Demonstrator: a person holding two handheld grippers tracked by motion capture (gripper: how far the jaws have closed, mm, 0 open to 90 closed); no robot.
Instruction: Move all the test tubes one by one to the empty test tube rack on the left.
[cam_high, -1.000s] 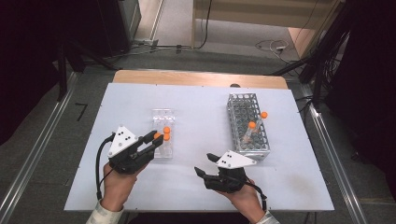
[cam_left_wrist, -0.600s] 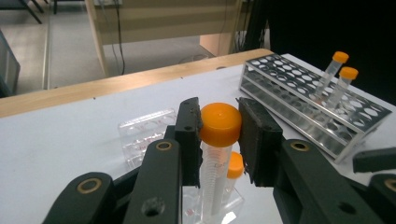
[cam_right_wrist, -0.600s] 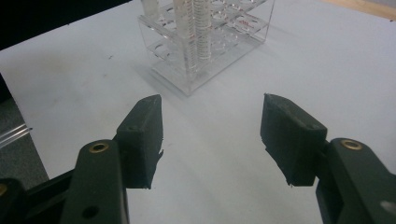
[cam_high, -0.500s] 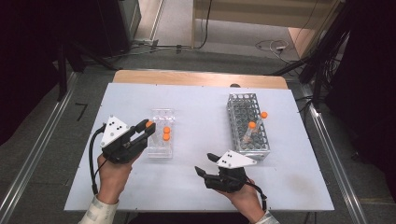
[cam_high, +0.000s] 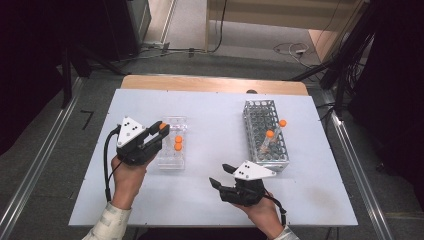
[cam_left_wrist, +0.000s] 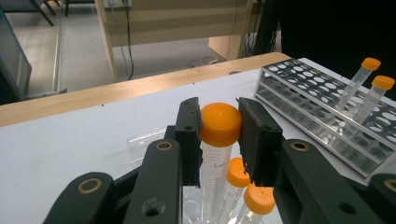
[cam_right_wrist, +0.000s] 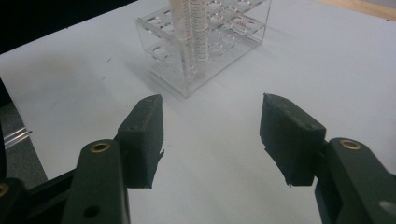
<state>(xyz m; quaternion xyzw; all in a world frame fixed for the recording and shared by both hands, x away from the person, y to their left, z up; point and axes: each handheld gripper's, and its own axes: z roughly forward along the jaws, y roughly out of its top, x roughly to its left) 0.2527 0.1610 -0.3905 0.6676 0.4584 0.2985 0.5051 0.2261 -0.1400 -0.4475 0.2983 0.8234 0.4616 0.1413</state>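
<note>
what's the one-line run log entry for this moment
left gripper: shut on orange-capped tube above clear rack | right gripper: open, nothing between jaws | grey rack: two capped tubes

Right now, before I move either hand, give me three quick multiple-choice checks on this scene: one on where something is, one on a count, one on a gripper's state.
1. Where is the tube that the left gripper holds?
A. Over the clear rack
B. In the metal rack
C. Flat on the table

2. How many orange-capped tubes stand in the metal rack?
A. None
B. Two
C. Five

3. How do the right gripper's jaws stand?
A. Shut on a tube
B. Shut on a cap
C. Open, nothing between them

Answers:
1 A: the left gripper view shows the held tube clamped by its cap above the clear rack, with two more caps below it.
2 B: two orange caps rise from the metal rack in the high view.
3 C: the right gripper view shows bare table between the spread jaws.
</note>
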